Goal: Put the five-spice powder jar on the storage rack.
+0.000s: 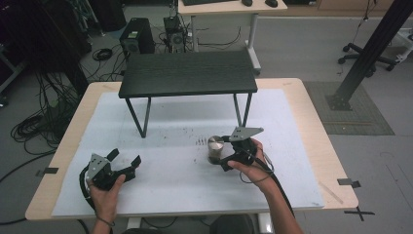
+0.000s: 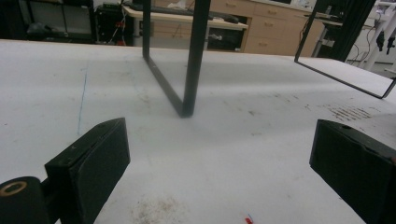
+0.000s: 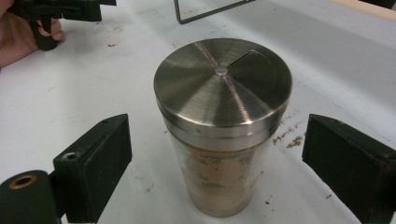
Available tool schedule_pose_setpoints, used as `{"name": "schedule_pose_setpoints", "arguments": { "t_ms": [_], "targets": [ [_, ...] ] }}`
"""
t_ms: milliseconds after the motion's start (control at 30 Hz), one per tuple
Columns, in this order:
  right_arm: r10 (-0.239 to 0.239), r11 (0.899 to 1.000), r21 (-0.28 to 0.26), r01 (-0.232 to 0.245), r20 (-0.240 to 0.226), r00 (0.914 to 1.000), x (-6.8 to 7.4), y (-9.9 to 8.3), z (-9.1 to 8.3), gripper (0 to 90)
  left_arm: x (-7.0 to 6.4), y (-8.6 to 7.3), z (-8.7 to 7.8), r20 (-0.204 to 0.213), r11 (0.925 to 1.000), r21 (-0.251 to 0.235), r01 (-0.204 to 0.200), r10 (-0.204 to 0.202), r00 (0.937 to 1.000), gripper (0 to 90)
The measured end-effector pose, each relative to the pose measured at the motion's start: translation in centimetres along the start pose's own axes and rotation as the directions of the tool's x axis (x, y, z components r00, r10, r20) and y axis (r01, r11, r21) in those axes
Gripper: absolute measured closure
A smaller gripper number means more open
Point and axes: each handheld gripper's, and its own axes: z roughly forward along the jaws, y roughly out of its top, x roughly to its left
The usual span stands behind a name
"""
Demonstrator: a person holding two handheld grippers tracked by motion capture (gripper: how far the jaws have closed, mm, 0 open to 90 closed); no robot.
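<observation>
A glass shaker jar (image 1: pixel 215 150) with a brushed steel lid stands upright on the white mat (image 1: pixel 165 185); it holds brown powder (image 3: pixel 219 182). My right gripper (image 1: pixel 223 153) is open, its jaws on either side of the shaker jar (image 3: pixel 223 121) without touching it. My left gripper (image 1: pixel 125 163) is open at the near left of the mat, nothing between its jaws. In the left gripper view, my left gripper (image 2: pixel 219 172) looks over bare mat toward a black leg (image 2: pixel 192 60) of the small table.
A small black table (image 1: pixel 187 73) on thin metal legs stands at the back of the mat. Brown powder specks (image 1: pixel 200 142) lie on the mat left of the jar. The other hand and its gripper (image 3: pixel 56 14) appear far off in the right gripper view.
</observation>
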Motion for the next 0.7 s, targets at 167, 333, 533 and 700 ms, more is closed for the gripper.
{"name": "schedule_pose_setpoints", "arguments": {
  "t_ms": [167,333,533,700],
  "targets": [
    [-0.001,1.0,0.001,0.001,0.0,1.0,0.02,0.0,0.04,8.7,0.01,0.0,0.0,0.001,1.0,0.0,0.001,-0.001,1.0,5.3],
    [-0.002,1.0,0.002,0.002,0.004,1.0,-0.01,-0.02,0.06,9.0,0.02,0.0,0.0,0.0,1.0,-0.001,0.001,-0.001,1.0,5.3],
    [-0.008,1.0,0.007,0.008,0.014,0.9999,0.03,-0.02,0.14,13.3,0.01,0.0,-0.01,0.0,1.0,-0.001,0.001,-0.001,1.0,5.3],
    [-0.013,1.0,0.009,0.013,0.027,0.9996,0.0,-0.03,0.18,17.4,0.01,0.0,-0.01,0.0,1.0,-0.001,0.001,-0.001,1.0,5.3]
  ]
}}
